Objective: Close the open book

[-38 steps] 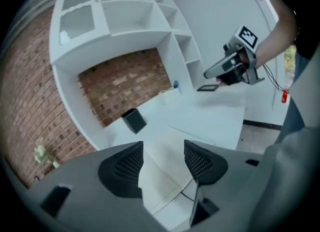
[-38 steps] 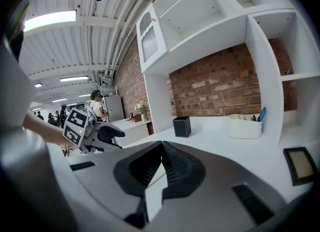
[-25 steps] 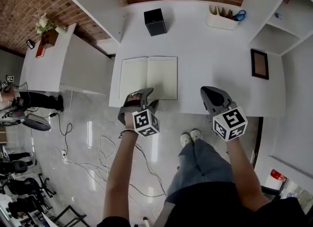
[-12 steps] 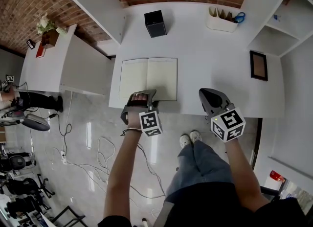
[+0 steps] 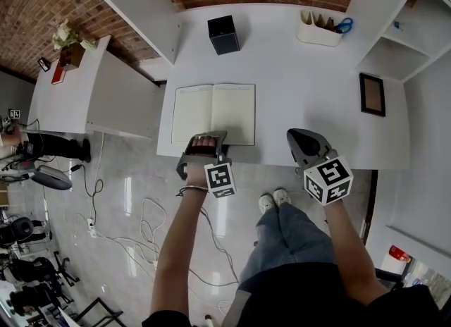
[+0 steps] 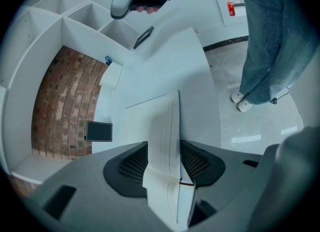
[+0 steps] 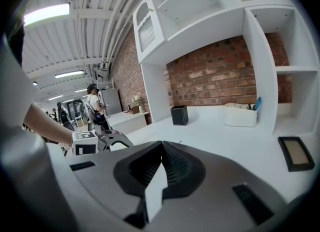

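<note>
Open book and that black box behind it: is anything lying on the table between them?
Nothing. In the head view, the stretch of white table between the open book and the black box is bare.

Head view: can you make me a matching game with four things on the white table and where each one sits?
Things:
1. open book
2. black box
3. white holder with scissors
4. picture frame

Places on the table:
A. right edge, lying flat
B. back, towards the left
C. front edge, towards the left
D. back, towards the right

Pairs: 1-C, 2-B, 3-D, 4-A.
</note>
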`<state>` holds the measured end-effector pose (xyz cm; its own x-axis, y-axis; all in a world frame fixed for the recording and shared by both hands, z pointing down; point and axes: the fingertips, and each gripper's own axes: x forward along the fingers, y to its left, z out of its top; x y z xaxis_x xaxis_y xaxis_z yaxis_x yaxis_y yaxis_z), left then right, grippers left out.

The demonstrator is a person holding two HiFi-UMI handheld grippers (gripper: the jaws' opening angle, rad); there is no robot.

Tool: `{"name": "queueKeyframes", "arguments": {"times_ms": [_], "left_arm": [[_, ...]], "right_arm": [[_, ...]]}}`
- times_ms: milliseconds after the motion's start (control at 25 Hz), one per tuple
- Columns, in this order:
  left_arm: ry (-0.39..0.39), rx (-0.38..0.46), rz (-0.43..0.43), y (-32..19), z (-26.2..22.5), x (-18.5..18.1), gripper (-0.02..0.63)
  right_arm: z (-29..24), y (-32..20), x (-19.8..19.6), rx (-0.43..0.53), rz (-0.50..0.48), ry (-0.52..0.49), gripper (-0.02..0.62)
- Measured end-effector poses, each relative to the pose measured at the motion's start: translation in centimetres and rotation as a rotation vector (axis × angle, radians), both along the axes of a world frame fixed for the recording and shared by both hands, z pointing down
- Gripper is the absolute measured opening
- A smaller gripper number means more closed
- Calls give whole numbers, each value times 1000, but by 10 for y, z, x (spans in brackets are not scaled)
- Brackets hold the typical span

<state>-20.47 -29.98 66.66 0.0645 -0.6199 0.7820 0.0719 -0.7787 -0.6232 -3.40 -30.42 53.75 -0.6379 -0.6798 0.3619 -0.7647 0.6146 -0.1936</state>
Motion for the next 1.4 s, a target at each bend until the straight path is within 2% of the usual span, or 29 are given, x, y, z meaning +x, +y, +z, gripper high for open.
{"name": "queueKeyframes", "arguments": {"times_ms": [440, 800, 1040, 1240, 1400], "left_arm": [[-61, -33, 58, 12, 12, 2, 66], [-9, -75, 19, 12, 12, 1, 44], [98, -44, -38, 11, 4, 3, 38], [248, 1, -114, 6, -11, 11, 34], [411, 33, -204, 0, -29, 21, 31]], "right_arm": [[3, 3, 2, -11, -3, 6, -2], [4, 4, 2, -15, -3, 12, -2], [5, 2, 8, -17, 12, 13, -2], [6, 0, 15, -18, 34, 15, -2], [6, -4, 23, -16, 50, 12, -1]]}}
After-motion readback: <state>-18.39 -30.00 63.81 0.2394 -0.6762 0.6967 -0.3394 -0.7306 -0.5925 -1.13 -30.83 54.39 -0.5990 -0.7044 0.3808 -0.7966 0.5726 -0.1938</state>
